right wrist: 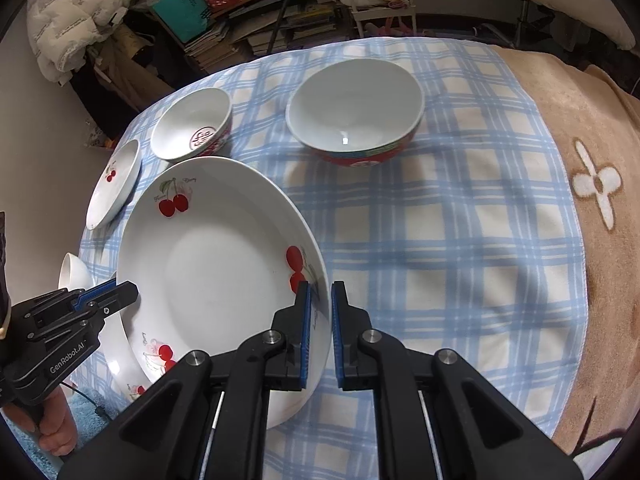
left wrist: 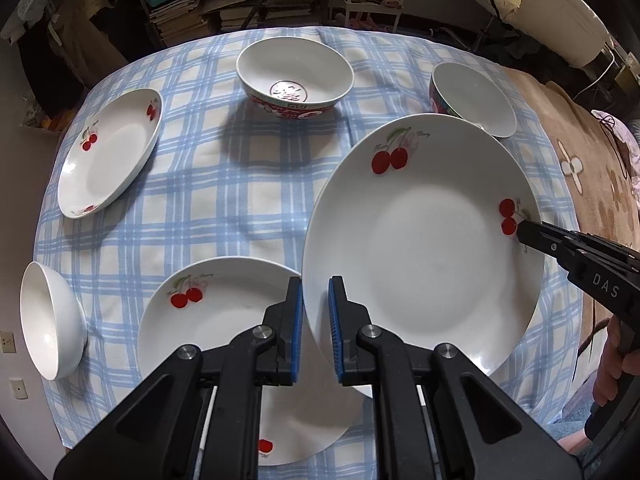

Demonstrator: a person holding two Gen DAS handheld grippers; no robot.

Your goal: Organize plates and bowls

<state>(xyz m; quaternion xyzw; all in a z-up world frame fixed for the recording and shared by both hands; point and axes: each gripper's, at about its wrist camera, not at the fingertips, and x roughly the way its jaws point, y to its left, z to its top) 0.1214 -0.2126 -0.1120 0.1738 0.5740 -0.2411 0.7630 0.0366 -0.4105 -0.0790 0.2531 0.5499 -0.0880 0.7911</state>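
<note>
A large white plate with red cherries [left wrist: 424, 248] hangs tilted above the table, held at both sides. My left gripper [left wrist: 316, 285] is shut on its left rim. My right gripper [right wrist: 321, 286] is shut on the opposite rim, beside a cherry print, and shows in the left wrist view as a black tip [left wrist: 522, 234]. In the right wrist view the left gripper [right wrist: 130, 291] bites the plate [right wrist: 216, 276] from the left. Under it, a second cherry plate [left wrist: 224, 344] lies on the cloth. A third cherry plate [left wrist: 112, 152] lies at the far left.
A red-patterned bowl [left wrist: 294, 76] stands at the back, and another [left wrist: 474, 98] at the back right. A plain white bowl [left wrist: 50, 320] sits at the left edge of the blue checked cloth [left wrist: 224, 200]. A tan blanket [right wrist: 592, 128] lies to the right. Cluttered shelves stand behind.
</note>
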